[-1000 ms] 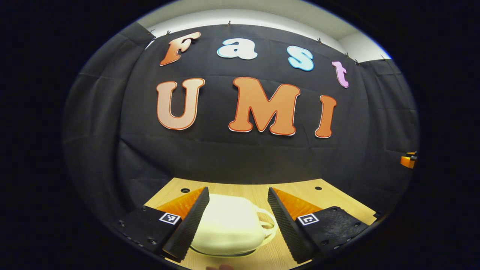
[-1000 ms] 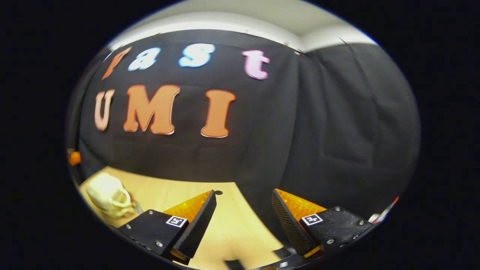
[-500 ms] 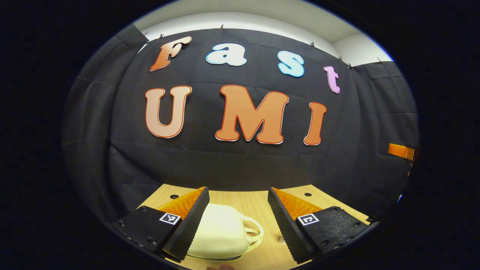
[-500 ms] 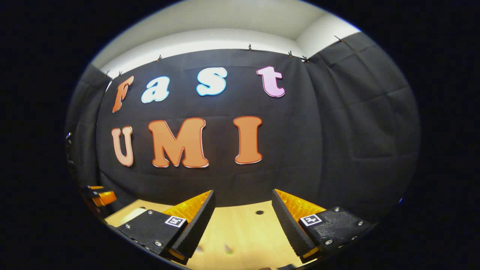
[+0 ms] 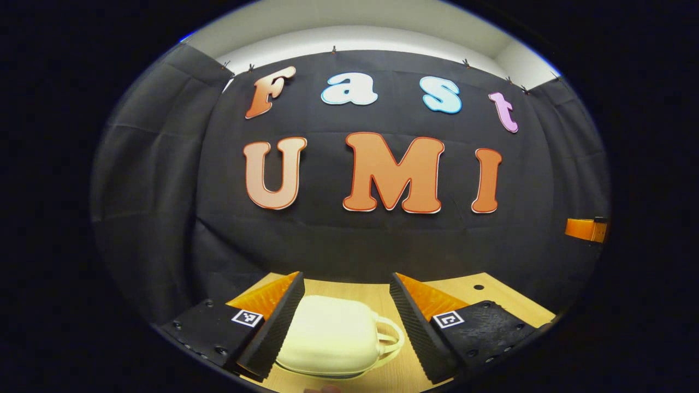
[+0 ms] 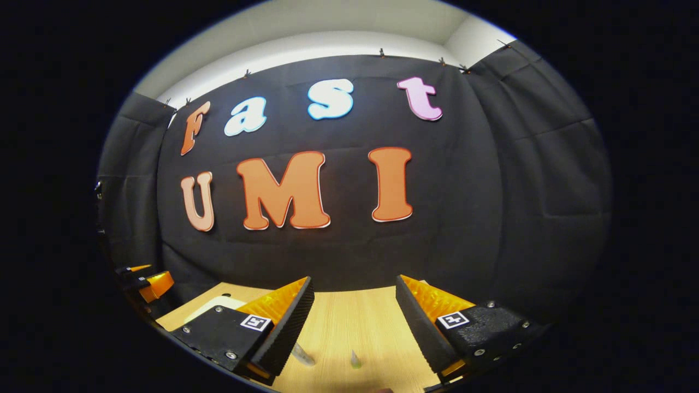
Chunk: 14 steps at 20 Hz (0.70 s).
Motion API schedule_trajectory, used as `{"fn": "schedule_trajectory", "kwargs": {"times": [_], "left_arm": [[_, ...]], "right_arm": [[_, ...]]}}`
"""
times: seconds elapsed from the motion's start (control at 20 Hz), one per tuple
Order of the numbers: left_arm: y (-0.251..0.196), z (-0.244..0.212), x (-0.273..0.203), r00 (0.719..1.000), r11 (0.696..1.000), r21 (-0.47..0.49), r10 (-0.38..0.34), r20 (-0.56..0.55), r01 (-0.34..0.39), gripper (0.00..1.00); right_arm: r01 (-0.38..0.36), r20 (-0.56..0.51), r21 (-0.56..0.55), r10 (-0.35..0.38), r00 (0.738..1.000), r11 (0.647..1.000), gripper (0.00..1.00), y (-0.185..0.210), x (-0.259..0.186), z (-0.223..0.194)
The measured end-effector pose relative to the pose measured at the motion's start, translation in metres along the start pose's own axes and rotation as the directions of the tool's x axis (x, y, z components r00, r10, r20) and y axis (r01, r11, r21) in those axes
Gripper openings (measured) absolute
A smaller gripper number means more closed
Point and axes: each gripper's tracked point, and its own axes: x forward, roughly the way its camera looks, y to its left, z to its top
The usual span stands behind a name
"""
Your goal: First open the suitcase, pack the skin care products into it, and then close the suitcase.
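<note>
Two pairs of tongs are up over a pale wooden tabletop (image 5: 377, 289), both with their fingers spread wide and gripping nothing. In the left gripper view, the left tongs (image 5: 344, 322) frame a small cream suitcase (image 5: 333, 341), closed, lying flat on the wood with its looped handle (image 5: 389, 339) toward the right-hand finger; it sits between the fingers but whether either finger touches it cannot be told. Beyond it come a round hole in the tabletop (image 5: 479, 286) and then the black cloth wall, where an orange bit of the other tool pokes in at the far right edge (image 5: 585, 229).

The right gripper view offers what the left lacks: low between the right tongs (image 6: 352, 322) stands a small greenish pointed tip (image 6: 355, 358) of some item, and beside the left-hand finger lies a clear slim piece (image 6: 303, 356), both too small to name. A corner of the cream suitcase (image 6: 218, 303) peeks out above the left finger block, and orange-and-black parts of the left tongs (image 6: 147, 281) sit at the far left.

Since half a second ago the left view has swung so the suitcase sits more central between its fingers; the right view has tipped downward a little, bringing the two small items into sight
</note>
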Motion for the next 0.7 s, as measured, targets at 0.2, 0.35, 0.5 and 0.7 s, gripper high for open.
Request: {"fn": "schedule_trajectory", "kwargs": {"times": [0.2, 0.35, 0.5, 0.7], "left_arm": [[-0.030, -0.030, 0.003, 0.999, 0.970, 0.244, 0.017, -0.048, -0.005, 0.97], [-0.066, -0.071, 0.013, 0.990, 0.921, 0.383, -0.025, -0.138, 0.077, 0.99], [-0.098, -0.108, 0.026, 0.981, 0.796, 0.585, -0.056, -0.184, 0.155, 0.98], [-0.129, -0.181, 0.041, 0.946, 0.538, 0.783, -0.101, -0.307, 0.312, 0.98]], "right_arm": [[-0.043, -0.057, -0.009, 0.042, 0.997, 0.999, 0.95, -0.011, 0.019, -0.029], [-0.047, -0.109, 0.037, 0.050, 0.993, 0.998, 0.95, -0.024, 0.024, -0.051], [-0.006, -0.146, 0.037, 0.012, 0.989, 0.999, 0.95, -0.051, 0.021, -0.067], [0.079, -0.204, 0.060, -0.065, 0.977, 0.995, 0.95, -0.092, 0.011, -0.088]]}}
